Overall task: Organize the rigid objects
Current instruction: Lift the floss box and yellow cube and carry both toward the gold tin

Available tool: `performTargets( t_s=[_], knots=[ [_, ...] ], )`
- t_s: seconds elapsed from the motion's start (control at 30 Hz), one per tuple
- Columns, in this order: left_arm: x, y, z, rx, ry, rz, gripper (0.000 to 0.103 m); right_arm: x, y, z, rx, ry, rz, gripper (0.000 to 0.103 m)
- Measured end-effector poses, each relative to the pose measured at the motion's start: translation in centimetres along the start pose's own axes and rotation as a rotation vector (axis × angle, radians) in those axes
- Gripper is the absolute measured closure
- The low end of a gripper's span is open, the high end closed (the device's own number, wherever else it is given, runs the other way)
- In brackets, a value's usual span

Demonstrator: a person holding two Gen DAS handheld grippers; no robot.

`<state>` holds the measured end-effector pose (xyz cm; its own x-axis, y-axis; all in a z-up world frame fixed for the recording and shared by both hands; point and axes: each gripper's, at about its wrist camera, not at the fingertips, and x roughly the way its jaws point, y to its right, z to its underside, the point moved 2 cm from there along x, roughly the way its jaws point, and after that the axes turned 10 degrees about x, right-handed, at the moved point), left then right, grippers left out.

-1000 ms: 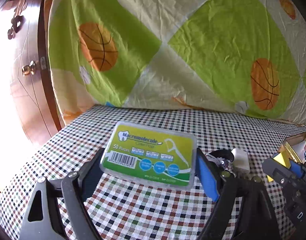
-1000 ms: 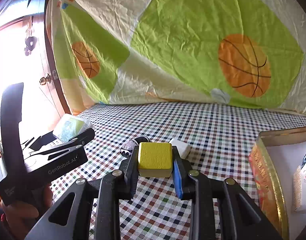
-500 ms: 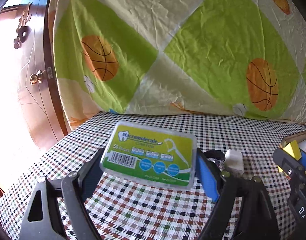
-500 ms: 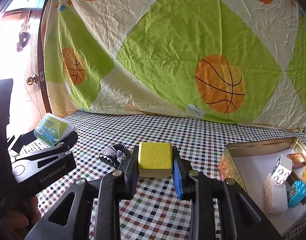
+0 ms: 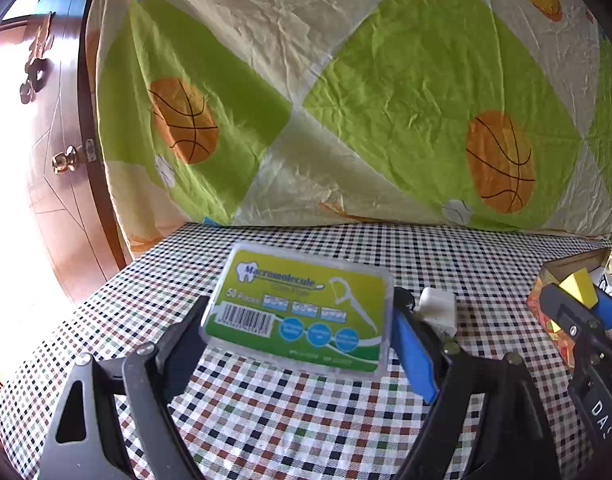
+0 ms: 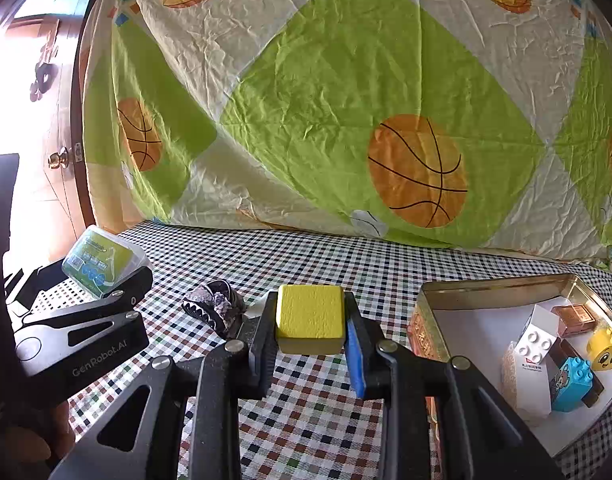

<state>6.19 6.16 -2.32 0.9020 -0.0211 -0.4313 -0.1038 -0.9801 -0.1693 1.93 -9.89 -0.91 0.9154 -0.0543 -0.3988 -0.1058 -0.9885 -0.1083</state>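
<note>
Two things are held above the checked cloth, I think so that both can go to the tin together. The left gripper pinches the floss box by its short ends, jaws wide. The right gripper pinches the yellow block, near the tin, where toy bricks already lie. A hair clip waits on the cloth.

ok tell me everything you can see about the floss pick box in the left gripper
The floss pick box is a flat, clear plastic case with rounded corners and a green-yellow label showing a tooth logo, a pick drawing, a barcode and three blue circles. It is closed, label facing up, tilted toward the camera, and clamped by its short ends in the left gripper, held above the checked tablecloth.
</note>
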Motion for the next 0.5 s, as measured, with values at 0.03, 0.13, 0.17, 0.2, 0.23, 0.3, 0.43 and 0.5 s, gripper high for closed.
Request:
performTargets(
  t_s=[0.03,0.13,0.17,0.2,0.23,0.3,0.43,0.5],
  knots=[
    [-0.1,0.2,0.0,0.000,0.000,0.004,0.018,-0.2,0.1,0.0,-0.005,0.006,0.004,0.072],
    [-0.7,1.0,0.1,0.009,0.003,0.019,0.018,-1.0,0.4,0.0,-0.031,0.034,0.020,0.072],
    [-0.9,1.4,0.1,0.012,0.003,0.027,0.018,-1.2,0.5,0.0,-0.039,0.042,0.025,0.072],
    [-1.0,1.7,0.2,0.014,0.004,0.033,0.018,-1.4,0.7,0.0,-0.035,0.055,0.030,0.072],
    [-1.2,2.0,0.2,0.016,0.005,0.037,0.018,-1.6,0.9,0.0,-0.038,0.060,0.034,0.072],
    [-1.5,2.7,0.2,0.017,0.005,0.044,0.018,-1.9,1.5,0.0,-0.036,0.063,0.039,0.072],
    [-1.9,3.7,0.1,0.026,0.006,0.054,0.018,-2.3,2.7,0.1,-0.022,0.069,0.050,0.072],
    [-2.1,4.1,0.0,0.026,0.006,0.058,0.018,-2.5,3.3,0.1,-0.015,0.072,0.053,0.072]
  ],
)
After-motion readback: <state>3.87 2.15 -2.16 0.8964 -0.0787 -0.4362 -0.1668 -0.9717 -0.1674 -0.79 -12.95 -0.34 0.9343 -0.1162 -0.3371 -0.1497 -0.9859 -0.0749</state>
